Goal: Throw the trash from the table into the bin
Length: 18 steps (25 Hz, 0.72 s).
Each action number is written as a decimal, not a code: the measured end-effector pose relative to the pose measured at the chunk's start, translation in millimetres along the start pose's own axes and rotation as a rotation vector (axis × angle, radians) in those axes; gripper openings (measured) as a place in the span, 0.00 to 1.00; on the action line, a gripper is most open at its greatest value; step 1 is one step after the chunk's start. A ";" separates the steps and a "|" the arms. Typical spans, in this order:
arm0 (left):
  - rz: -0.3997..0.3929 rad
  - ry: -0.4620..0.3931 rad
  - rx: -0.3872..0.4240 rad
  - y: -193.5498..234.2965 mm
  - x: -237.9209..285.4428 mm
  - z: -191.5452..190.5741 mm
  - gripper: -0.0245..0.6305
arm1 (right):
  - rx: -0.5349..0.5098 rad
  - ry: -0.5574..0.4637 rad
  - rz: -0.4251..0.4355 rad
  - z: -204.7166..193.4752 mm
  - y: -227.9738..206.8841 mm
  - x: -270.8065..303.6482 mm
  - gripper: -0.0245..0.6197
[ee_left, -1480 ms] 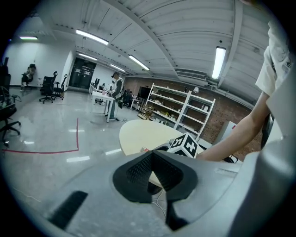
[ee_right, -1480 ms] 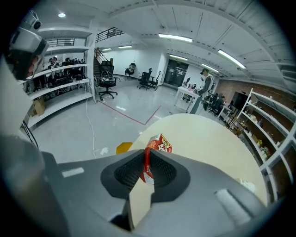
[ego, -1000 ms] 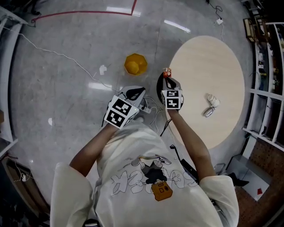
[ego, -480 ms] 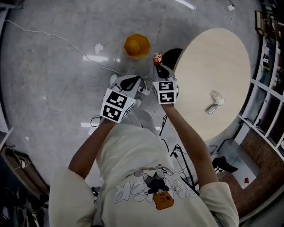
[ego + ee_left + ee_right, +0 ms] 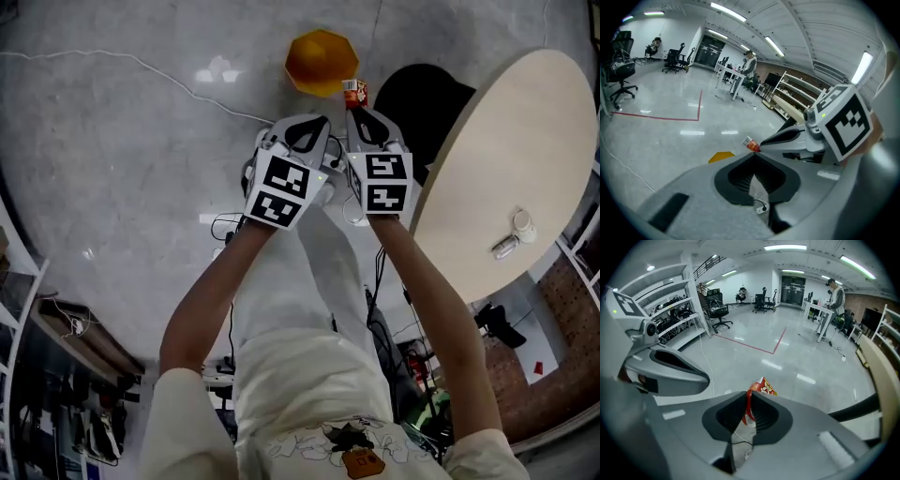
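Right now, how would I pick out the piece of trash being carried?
Start at the big round pale table and look just off its edge, over the grey floor. There the right gripper pinches a small crumpled wrapper: red with yellow and white print, unlike the plain yellow container near it.

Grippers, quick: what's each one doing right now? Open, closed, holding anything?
Left gripper: closed, nothing between the jaws.
Right gripper: closed on a red snack wrapper.
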<state>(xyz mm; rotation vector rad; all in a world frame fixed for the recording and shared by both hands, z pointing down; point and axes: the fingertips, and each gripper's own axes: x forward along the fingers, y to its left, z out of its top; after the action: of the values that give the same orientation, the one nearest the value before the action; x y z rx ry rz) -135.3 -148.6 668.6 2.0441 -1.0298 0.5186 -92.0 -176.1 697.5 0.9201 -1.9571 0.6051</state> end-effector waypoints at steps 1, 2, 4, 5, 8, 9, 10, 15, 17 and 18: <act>-0.001 0.014 -0.001 8.2 14.0 -10.5 0.05 | 0.007 0.010 0.001 -7.7 -0.3 13.0 0.10; 0.000 0.027 -0.006 17.2 27.1 -20.4 0.05 | 0.012 0.020 0.003 -14.9 0.1 26.3 0.10; 0.003 0.046 -0.016 37.4 50.1 -39.1 0.05 | 0.024 0.038 0.007 -28.3 3.2 54.2 0.10; 0.006 0.054 -0.019 47.5 60.1 -48.2 0.05 | 0.029 0.046 0.006 -35.2 4.7 68.2 0.10; 0.021 0.072 -0.030 75.6 88.9 -73.6 0.05 | 0.032 0.075 -0.012 -56.9 3.0 109.5 0.10; 0.028 0.075 -0.031 83.5 99.1 -81.1 0.05 | 0.041 0.087 -0.018 -64.4 0.2 122.3 0.10; 0.034 0.081 -0.029 91.2 109.3 -88.1 0.05 | 0.054 0.098 -0.024 -71.4 -3.2 134.4 0.10; 0.056 0.114 -0.005 126.1 160.1 -121.4 0.05 | 0.079 0.113 -0.026 -96.1 -15.8 189.0 0.10; 0.059 0.126 0.012 138.5 178.5 -134.4 0.05 | 0.082 0.125 -0.024 -107.0 -18.1 208.7 0.10; 0.060 0.134 0.016 143.9 186.4 -141.2 0.05 | 0.084 0.132 -0.023 -112.8 -18.8 217.4 0.10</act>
<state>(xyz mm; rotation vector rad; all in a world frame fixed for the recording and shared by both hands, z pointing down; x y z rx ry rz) -143.6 -182.9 940.8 1.9683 -1.0121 0.6870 -97.2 -188.8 942.8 0.9295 -1.8126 0.7217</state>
